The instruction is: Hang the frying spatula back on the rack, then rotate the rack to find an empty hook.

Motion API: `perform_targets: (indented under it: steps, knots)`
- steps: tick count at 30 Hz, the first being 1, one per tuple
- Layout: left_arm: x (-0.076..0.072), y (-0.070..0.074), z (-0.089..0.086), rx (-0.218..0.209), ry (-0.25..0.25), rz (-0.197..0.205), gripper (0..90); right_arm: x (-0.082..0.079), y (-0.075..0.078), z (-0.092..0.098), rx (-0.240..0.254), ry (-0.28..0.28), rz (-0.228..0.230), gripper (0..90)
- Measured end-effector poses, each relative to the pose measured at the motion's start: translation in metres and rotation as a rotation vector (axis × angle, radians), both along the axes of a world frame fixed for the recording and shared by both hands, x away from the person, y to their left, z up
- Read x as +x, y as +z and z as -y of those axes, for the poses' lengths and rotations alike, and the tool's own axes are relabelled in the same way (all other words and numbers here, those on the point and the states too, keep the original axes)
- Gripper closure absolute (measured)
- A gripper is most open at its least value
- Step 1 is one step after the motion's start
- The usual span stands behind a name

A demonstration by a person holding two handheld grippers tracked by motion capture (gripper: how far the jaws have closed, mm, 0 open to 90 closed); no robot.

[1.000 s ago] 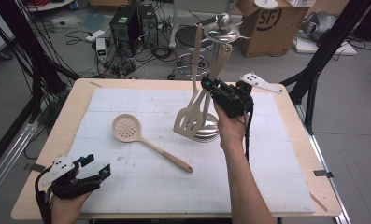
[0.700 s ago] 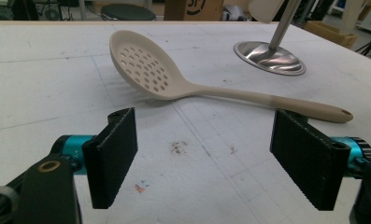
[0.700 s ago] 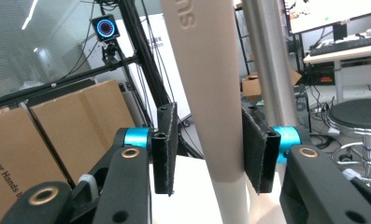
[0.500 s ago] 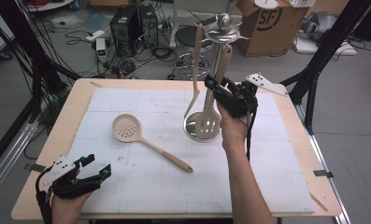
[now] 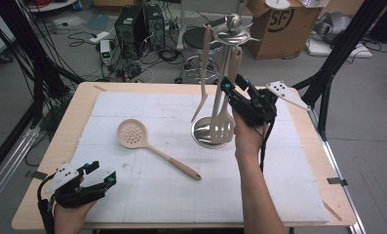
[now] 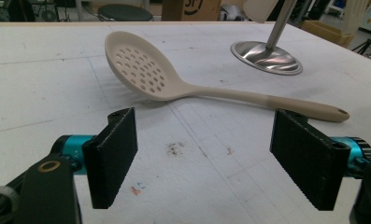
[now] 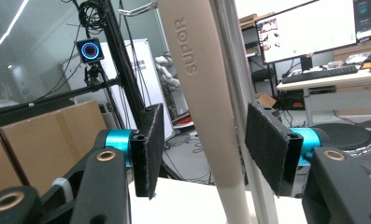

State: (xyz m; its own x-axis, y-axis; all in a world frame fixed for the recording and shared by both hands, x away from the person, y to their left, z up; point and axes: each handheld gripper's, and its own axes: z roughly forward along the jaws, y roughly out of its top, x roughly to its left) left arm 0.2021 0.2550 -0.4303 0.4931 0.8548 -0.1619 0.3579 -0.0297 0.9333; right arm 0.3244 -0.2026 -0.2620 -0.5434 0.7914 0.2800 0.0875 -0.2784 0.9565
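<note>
A beige slotted spatula point(image 5: 222, 126) hangs from the steel utensil stand point(image 5: 233, 29), its blade just above the stand's round base point(image 5: 201, 134). My right gripper point(image 5: 231, 84) is level with the spatula's handle point(image 7: 206, 93). Its jaws have just been opening, and they stand open with a gap on each side of the handle. A second thin beige utensil point(image 5: 204, 73) hangs at the stand's left. A beige perforated skimmer point(image 5: 132, 134) point(image 6: 141, 70) lies flat on the white mat. At the front left corner my left gripper point(image 5: 102, 171) point(image 6: 204, 154) rests open and holds nothing.
The white mat point(image 5: 157, 195) covers most of the wooden table point(image 5: 69, 122). Behind the table stand a black stool point(image 5: 201, 39), a cardboard box point(image 5: 279, 24) and computer towers point(image 5: 137, 24). Black frame legs point(image 5: 332, 63) rise at the right.
The right gripper carried the tilted spatula up and right to the stand, where it now hangs upright. Its jaws have opened off the handle. The left gripper kept still.
</note>
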Motion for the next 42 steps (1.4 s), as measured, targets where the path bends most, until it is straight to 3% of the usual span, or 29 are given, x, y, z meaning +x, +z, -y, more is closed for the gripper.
perform_targets:
  steps: [10,21,29,36,38,42]
  knots:
    - [0.000,0.000,0.001,0.004,-0.001,-0.003,23.8,-0.009,0.003,0.008,0.034,-0.008,0.038,47.7]
    - [0.000,-0.001,0.001,0.007,0.004,-0.004,23.8,-0.007,0.012,0.014,0.045,-0.025,0.066,47.7]
    - [-0.003,-0.001,-0.004,-0.005,0.021,-0.002,23.8,-0.003,0.014,0.022,0.118,-0.041,0.083,49.5]
    - [-0.001,-0.001,-0.001,0.006,0.010,-0.005,23.8,-0.001,0.017,0.025,0.128,-0.049,0.095,56.8]
    - [-0.001,-0.001,-0.001,0.006,0.008,-0.003,23.8,0.000,0.018,0.025,0.146,-0.076,0.084,62.1]
    - [-0.002,-0.001,-0.001,0.004,0.007,0.000,23.8,0.000,0.022,0.024,0.143,-0.075,0.109,74.5]
